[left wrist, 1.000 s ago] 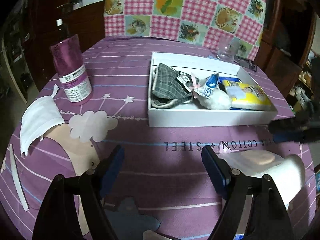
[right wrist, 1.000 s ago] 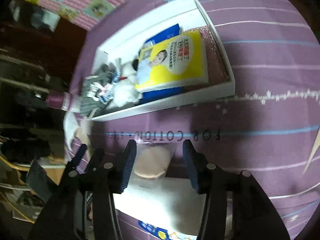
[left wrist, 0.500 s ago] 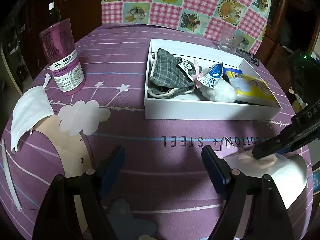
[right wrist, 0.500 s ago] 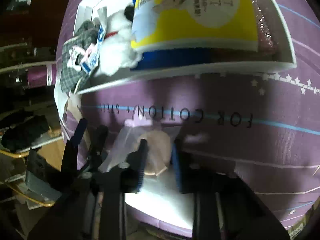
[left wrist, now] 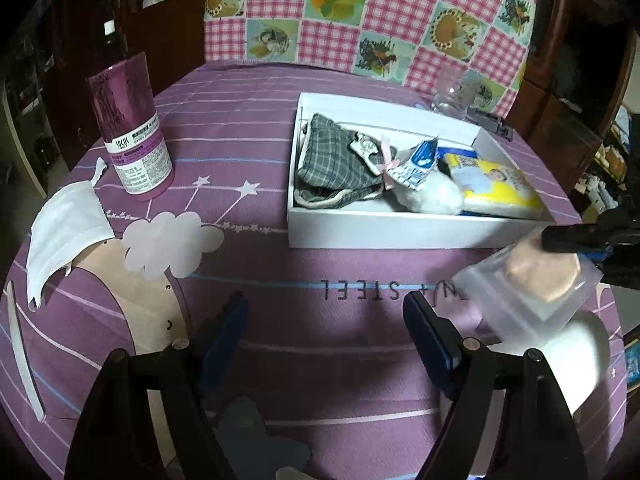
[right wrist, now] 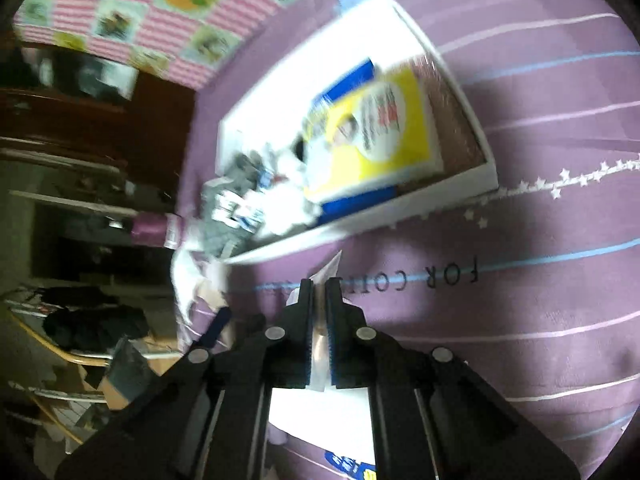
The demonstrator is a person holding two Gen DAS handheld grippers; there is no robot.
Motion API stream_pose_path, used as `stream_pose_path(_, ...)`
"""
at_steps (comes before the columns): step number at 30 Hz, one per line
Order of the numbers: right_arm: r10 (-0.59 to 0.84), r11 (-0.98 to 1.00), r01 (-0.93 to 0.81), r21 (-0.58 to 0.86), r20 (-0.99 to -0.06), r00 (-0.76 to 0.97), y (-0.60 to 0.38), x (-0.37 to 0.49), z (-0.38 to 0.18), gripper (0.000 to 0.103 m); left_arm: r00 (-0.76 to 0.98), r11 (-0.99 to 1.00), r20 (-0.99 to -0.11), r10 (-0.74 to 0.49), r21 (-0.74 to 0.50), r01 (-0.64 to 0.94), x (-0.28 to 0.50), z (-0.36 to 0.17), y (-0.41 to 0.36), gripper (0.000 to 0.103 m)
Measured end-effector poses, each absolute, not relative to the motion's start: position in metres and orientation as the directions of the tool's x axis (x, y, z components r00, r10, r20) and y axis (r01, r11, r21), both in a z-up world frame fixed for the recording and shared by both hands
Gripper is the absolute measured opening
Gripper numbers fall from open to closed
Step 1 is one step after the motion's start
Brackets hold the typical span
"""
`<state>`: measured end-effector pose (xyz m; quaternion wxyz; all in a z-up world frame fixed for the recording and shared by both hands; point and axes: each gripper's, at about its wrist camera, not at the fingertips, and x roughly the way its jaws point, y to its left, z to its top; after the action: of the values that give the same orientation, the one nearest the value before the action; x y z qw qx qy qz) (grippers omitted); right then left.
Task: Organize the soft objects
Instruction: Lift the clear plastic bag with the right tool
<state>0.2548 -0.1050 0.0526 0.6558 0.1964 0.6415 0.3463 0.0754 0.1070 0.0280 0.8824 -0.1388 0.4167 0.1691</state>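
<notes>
The right hand-held gripper, just closed onto the slick bagged puff, pinched only its edge, so it could slip before reaching the white box.

Matt purple cloth tablecloth, glossy metallic-pink canister, clear plastic pouch, checked cloth bag, matt white box

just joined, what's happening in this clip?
A person with a tool in each hand is sorting soft things into a white box on a purple table. The right tool has just closed on a bagged powder puff and holds it off the table, near the box. The left tool hovers open and empty. A face mask lies outside the box.
</notes>
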Motion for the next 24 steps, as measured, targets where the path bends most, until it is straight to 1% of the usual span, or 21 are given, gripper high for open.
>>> stream_pose_path(5,0.768,0.635,-0.244,0.733,-0.632,0.105,-0.134,0.236,0.070,0.007,0.624,0.902,-0.760,0.184,-0.122,-0.415,0.071,0.034,0.107,0.080)
stream_pose_path(9,0.807,0.590,-0.286,0.755,-0.558,0.190,-0.159,0.220,0.079,0.007,0.643,0.893,-0.753,0.140,-0.184,-0.411,0.068,0.036,0.112,0.080)
stream_pose_path(14,0.797,0.603,-0.318,0.731,-0.541,0.268,-0.177,0.205,0.077,0.007,0.683,0.879,-0.719,0.128,-0.237,-0.414,0.062,0.043,0.116,0.079)
stream_pose_path(21,0.801,0.599,-0.374,0.708,-0.516,0.304,-0.187,0.185,0.073,0.007,0.732,0.881,-0.672,0.113,-0.273,-0.386,0.056,0.054,0.113,0.079)
stream_pose_path(24,0.814,0.581,-0.402,0.708,-0.492,0.309,-0.189,0.176,0.073,0.007,0.746,0.884,-0.658,0.097,-0.287,-0.368,0.054,0.057,0.110,0.080)
